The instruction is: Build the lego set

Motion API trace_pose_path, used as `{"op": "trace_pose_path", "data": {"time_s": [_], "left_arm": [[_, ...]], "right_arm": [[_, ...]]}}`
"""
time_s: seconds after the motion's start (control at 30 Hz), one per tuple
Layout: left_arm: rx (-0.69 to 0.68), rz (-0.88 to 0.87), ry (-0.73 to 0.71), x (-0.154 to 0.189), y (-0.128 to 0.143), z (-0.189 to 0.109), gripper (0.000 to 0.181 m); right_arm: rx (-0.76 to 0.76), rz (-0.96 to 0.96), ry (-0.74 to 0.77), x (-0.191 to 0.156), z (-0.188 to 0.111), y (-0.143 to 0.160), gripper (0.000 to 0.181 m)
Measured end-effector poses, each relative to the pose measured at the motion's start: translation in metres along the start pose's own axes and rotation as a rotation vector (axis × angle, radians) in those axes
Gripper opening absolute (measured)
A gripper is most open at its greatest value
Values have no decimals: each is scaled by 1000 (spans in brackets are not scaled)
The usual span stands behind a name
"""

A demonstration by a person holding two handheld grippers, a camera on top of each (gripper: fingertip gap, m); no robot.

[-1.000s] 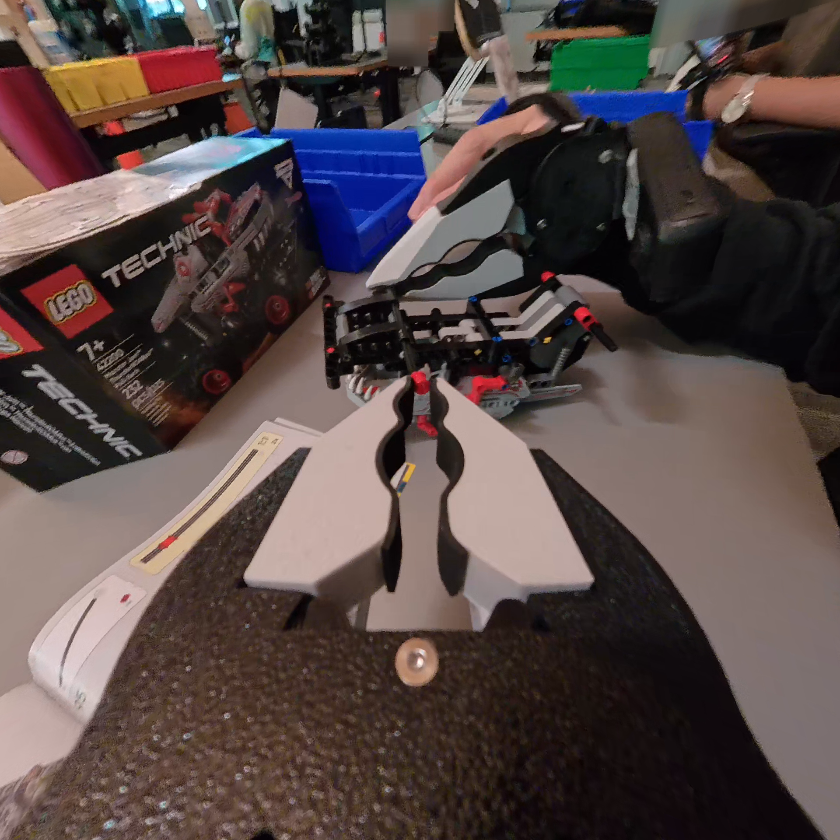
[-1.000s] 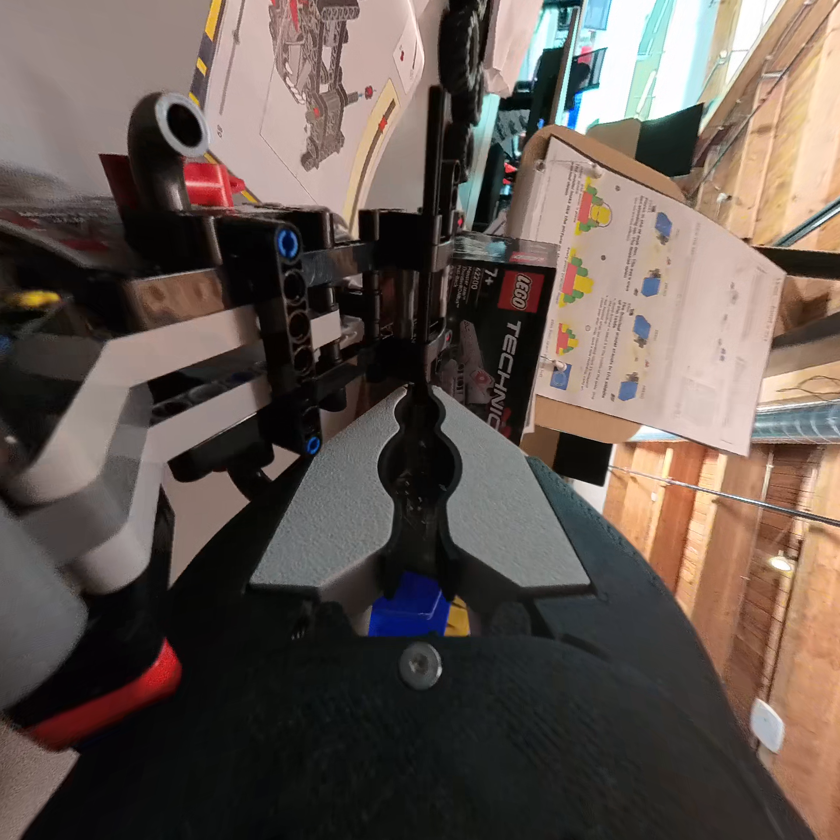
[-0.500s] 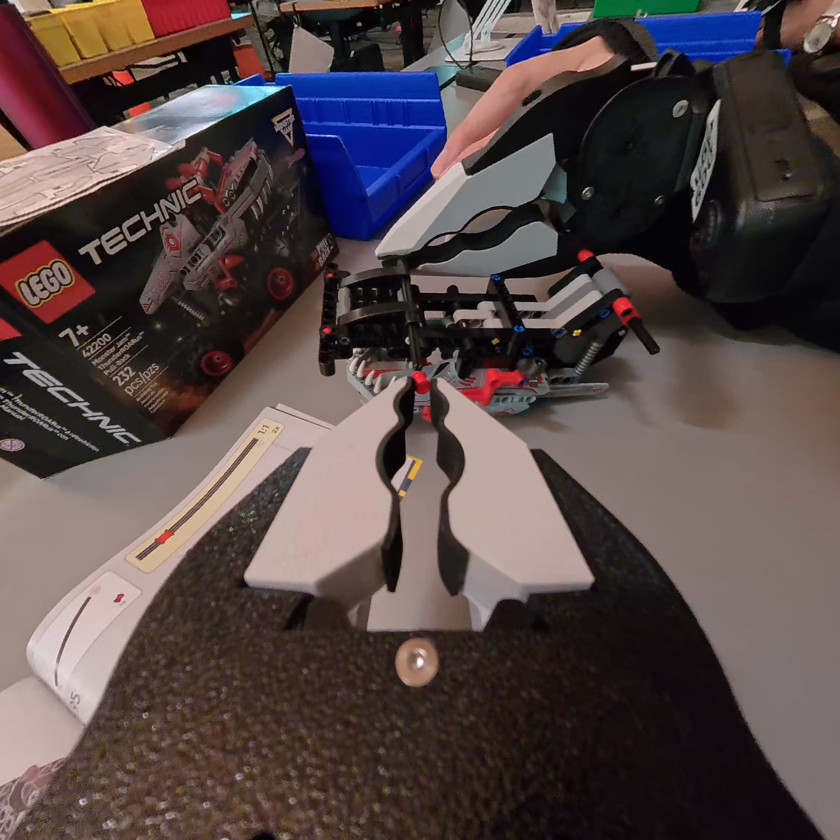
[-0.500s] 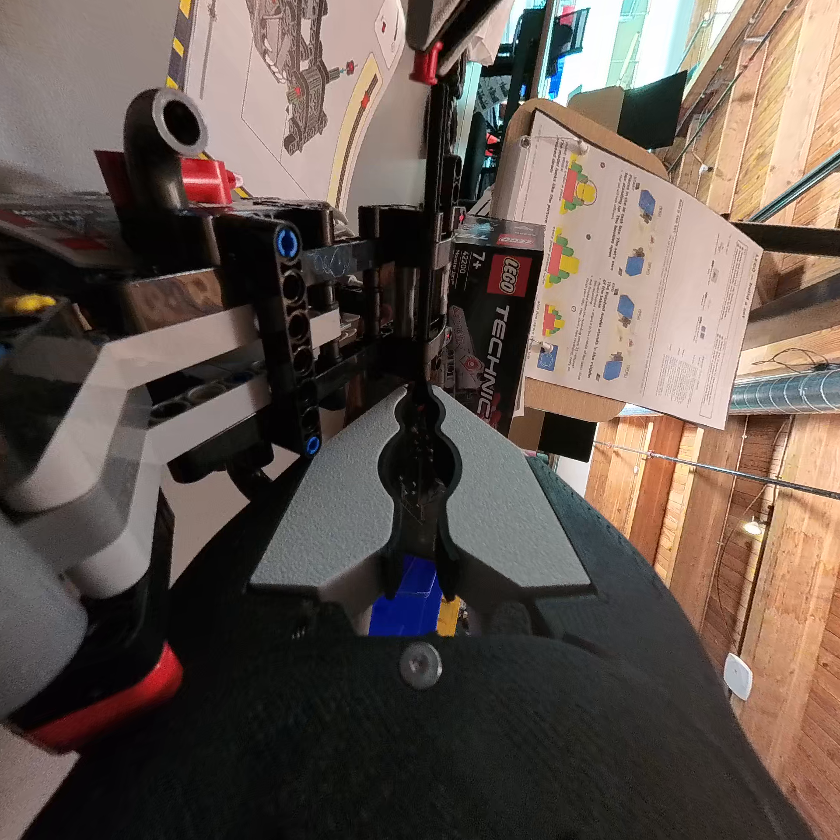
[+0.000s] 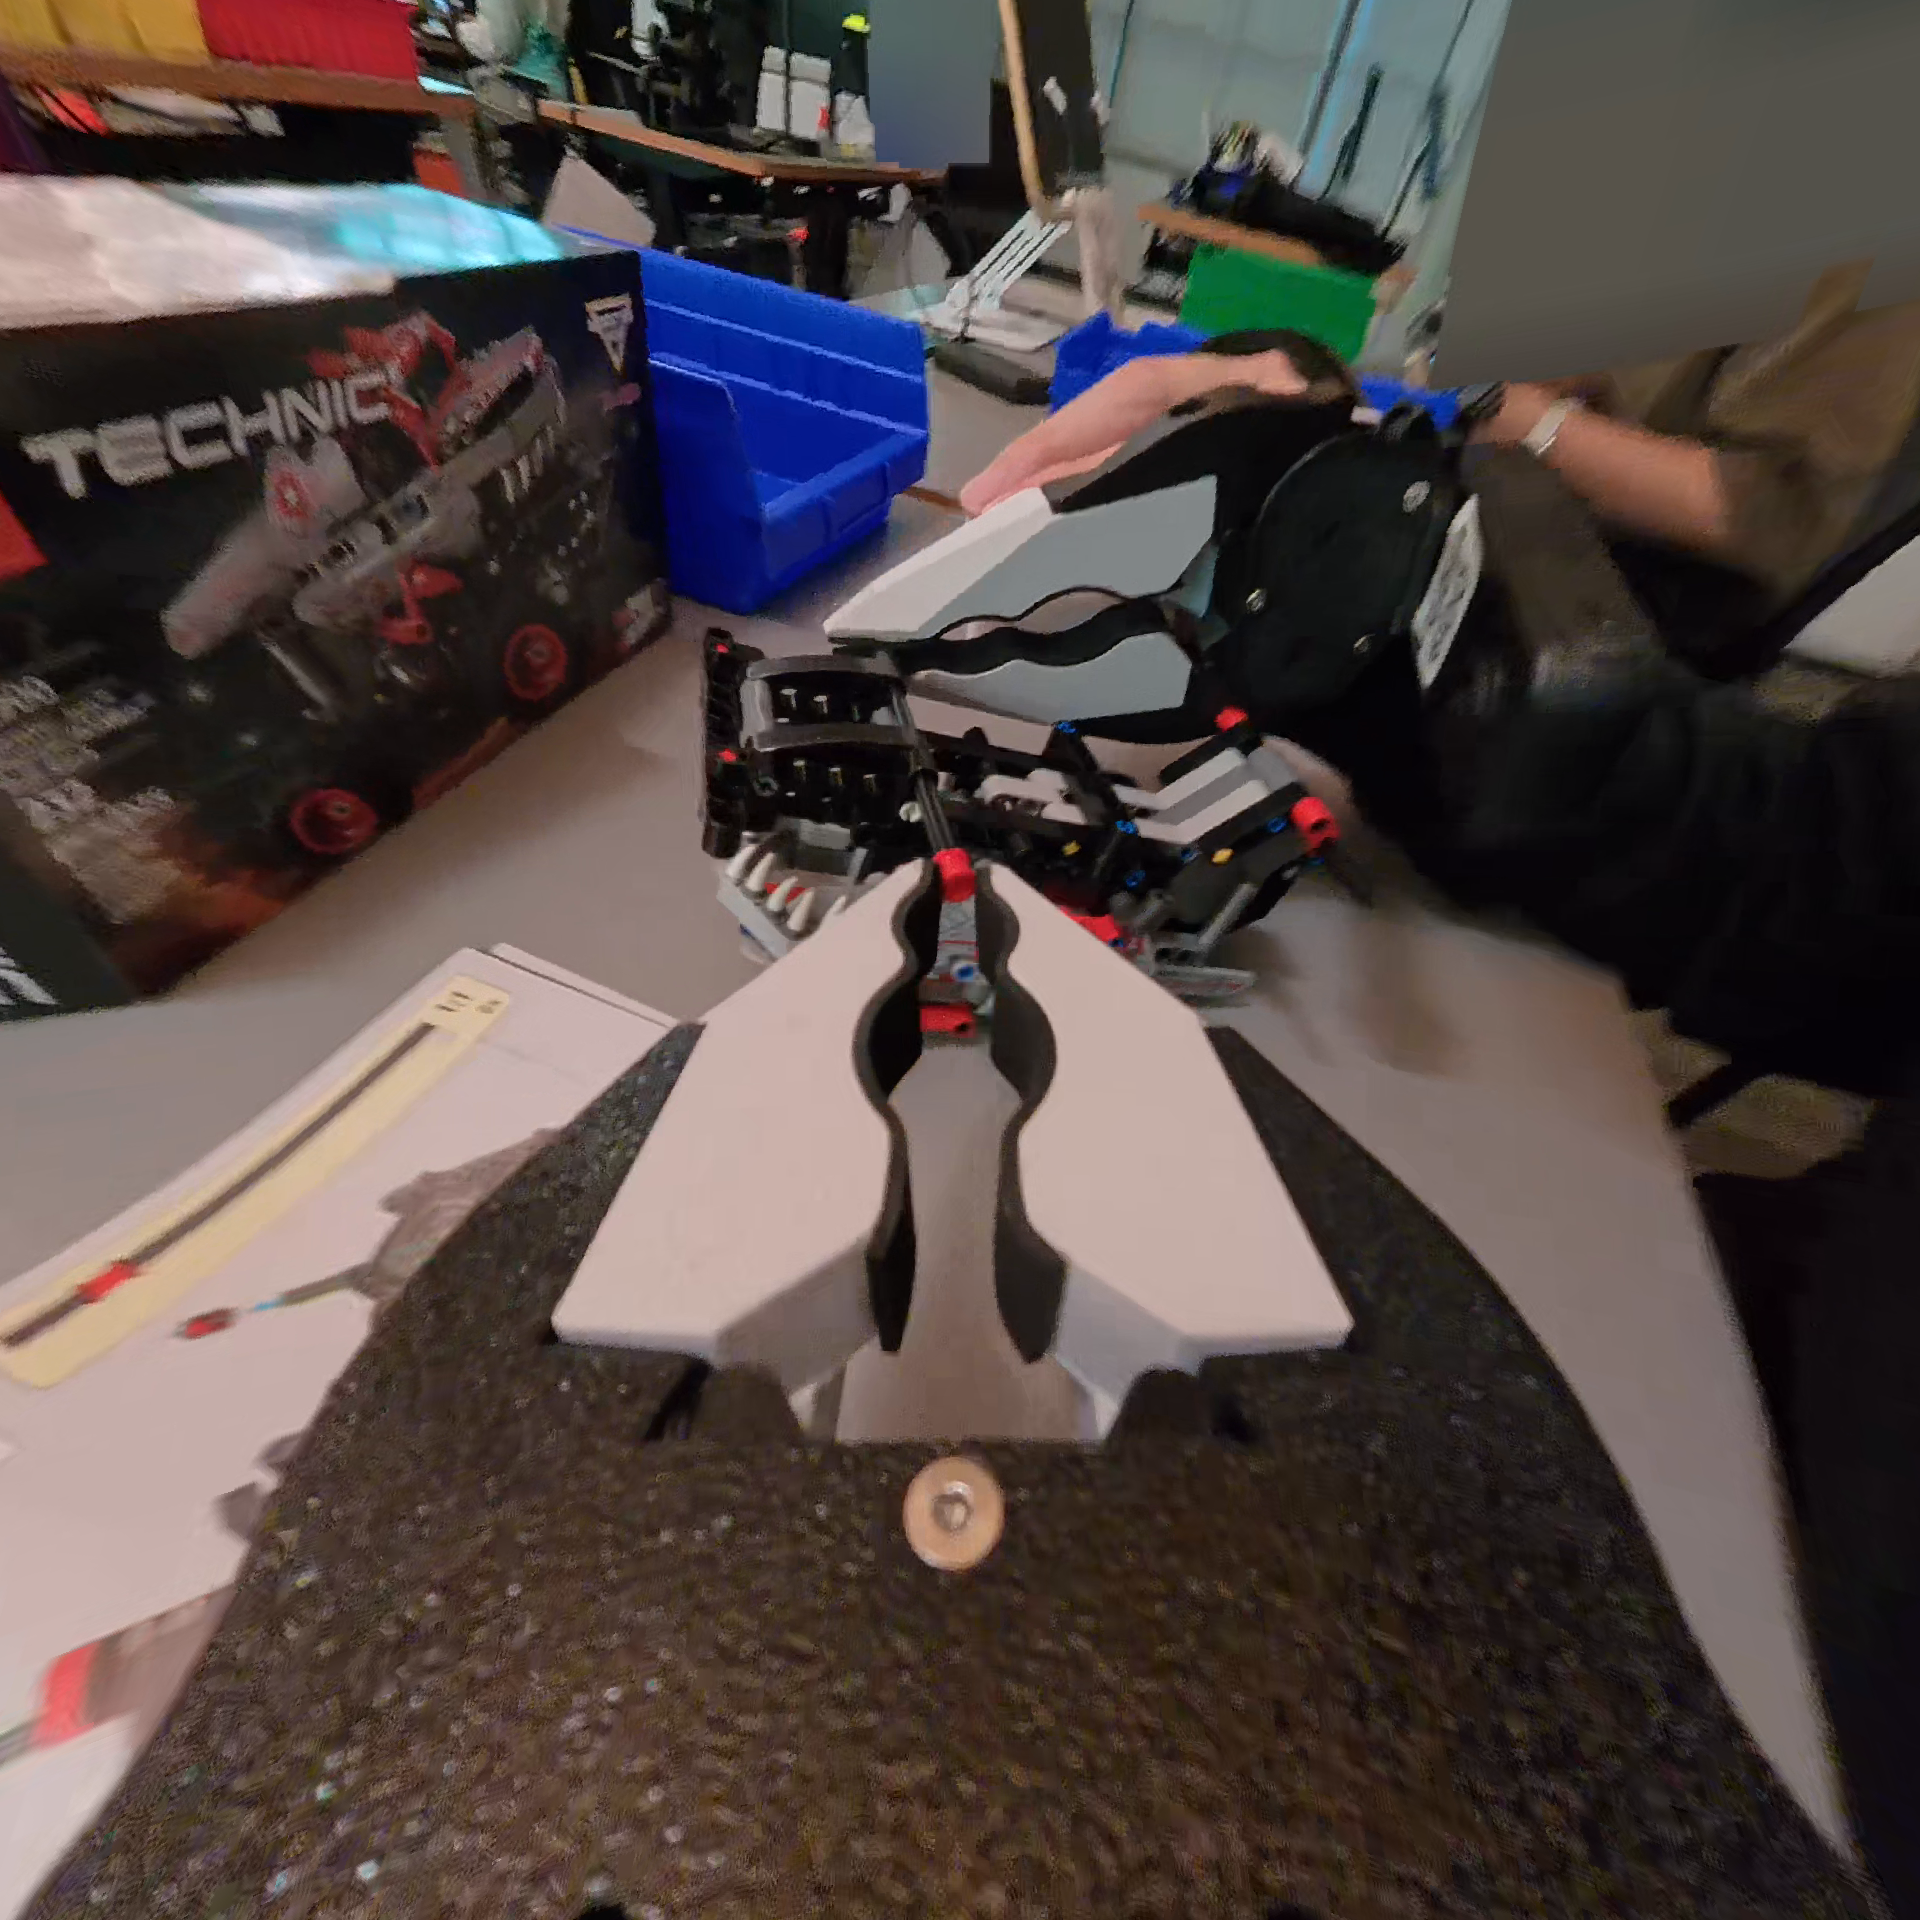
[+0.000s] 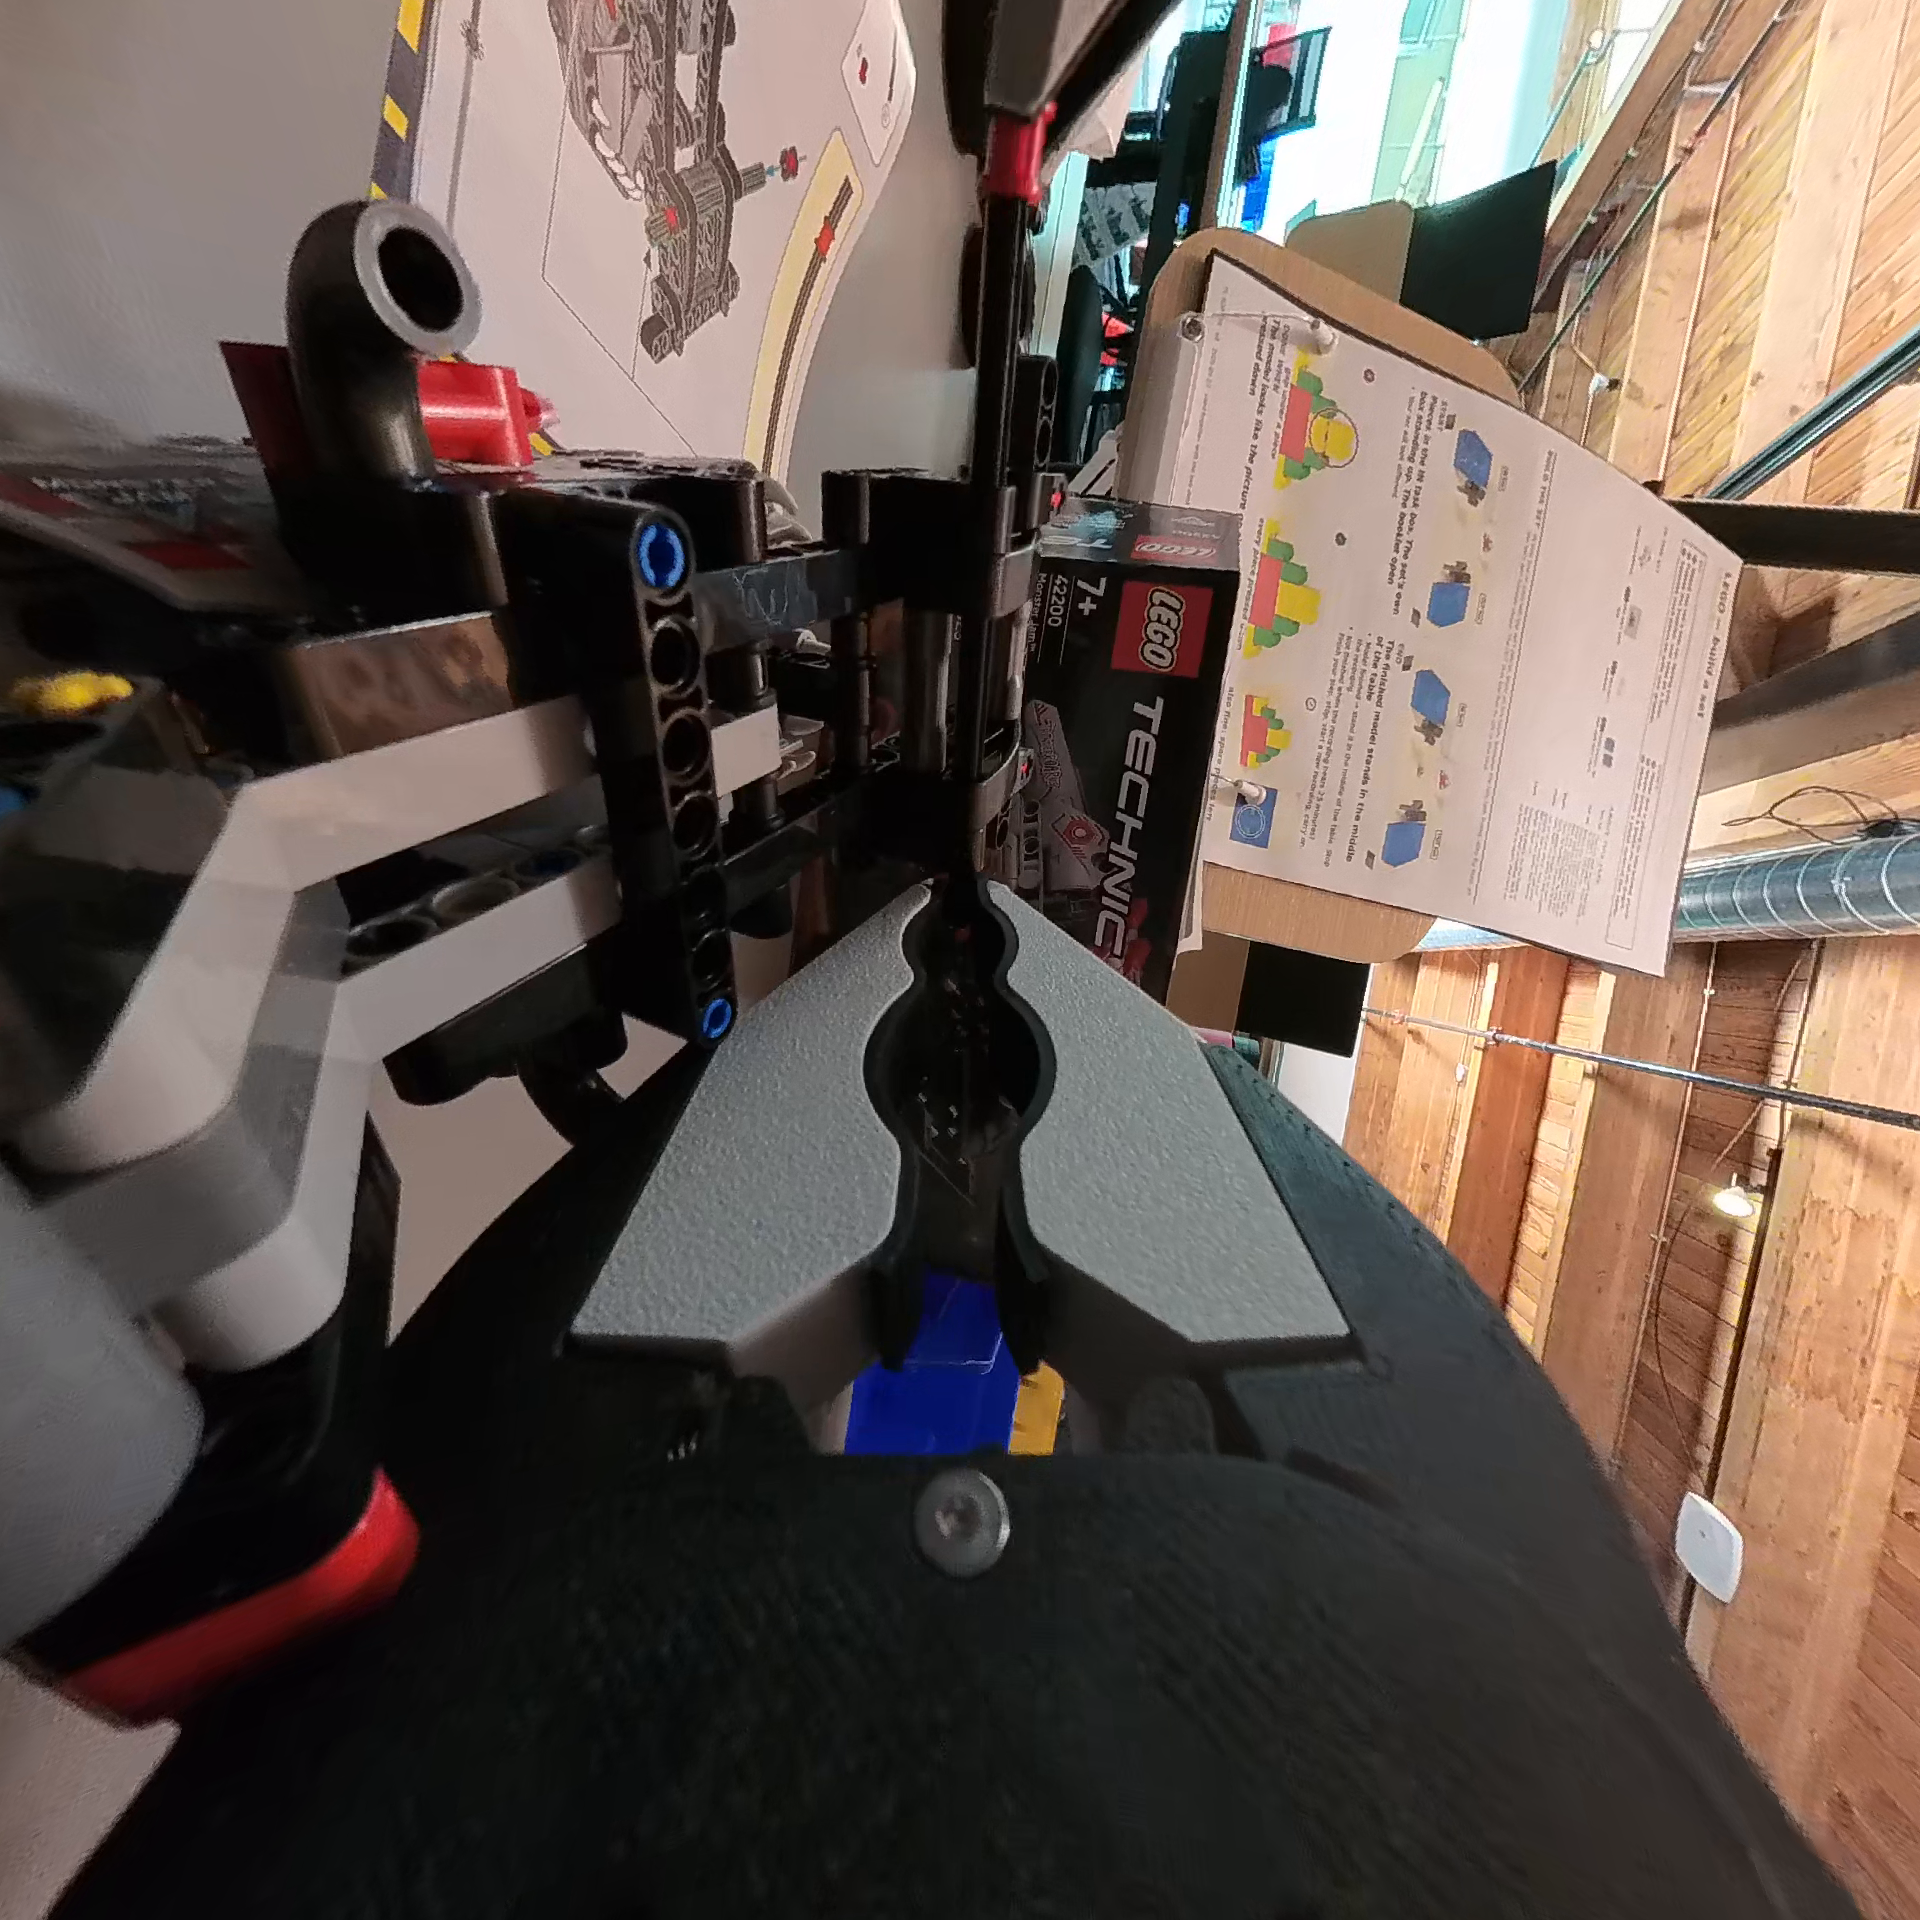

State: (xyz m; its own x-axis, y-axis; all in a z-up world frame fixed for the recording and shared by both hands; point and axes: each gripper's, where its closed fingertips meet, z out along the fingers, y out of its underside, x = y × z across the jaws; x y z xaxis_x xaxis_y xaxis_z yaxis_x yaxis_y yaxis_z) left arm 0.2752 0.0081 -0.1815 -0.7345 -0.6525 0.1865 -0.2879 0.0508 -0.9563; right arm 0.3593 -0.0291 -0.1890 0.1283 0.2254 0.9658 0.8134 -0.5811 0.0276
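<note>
The right tool (image 5: 883, 649) pinches the chassis (image 5: 966, 800) steady on the table (image 5: 1403, 1091). Straight ahead, the left tool (image 5: 953, 883) pinches a red-capped axle (image 5: 951, 873), apparently feeding it into the chassis.

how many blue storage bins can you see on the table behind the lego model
2: one blue bin beside the set's box, another blue bin farther back, mostly hidden behind the hand. More may be hidden.

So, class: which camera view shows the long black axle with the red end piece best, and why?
The right wrist view: the black axle runs full length from the right gripper through the model to its red end piece. The left wrist view shows the axle foreshortened, the left gripper pinching its red end.
</note>
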Motion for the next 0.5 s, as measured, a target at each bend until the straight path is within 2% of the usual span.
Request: {"op": "trace_pose_path", "data": {"time_s": [0.1,0.17,0.3,0.43,0.5], "left_arm": [[45,-194,92,-1,-3,-1,4],[61,-250,112,-3,-4,0,4],[25,-90,52,-4,-4,1,4],[-31,171,-41,-5,-1,0,4],[-33,177,-61,-6,1,1,4]], "right_arm": [[-1,-3,1,0,0,0,1],[-14,-8,-3,0,0,1,1],[-25,11,-13,-1,1,2,2],[-19,41,-21,-1,2,1,2],[-20,44,-23,-1,2,2,3]]}}
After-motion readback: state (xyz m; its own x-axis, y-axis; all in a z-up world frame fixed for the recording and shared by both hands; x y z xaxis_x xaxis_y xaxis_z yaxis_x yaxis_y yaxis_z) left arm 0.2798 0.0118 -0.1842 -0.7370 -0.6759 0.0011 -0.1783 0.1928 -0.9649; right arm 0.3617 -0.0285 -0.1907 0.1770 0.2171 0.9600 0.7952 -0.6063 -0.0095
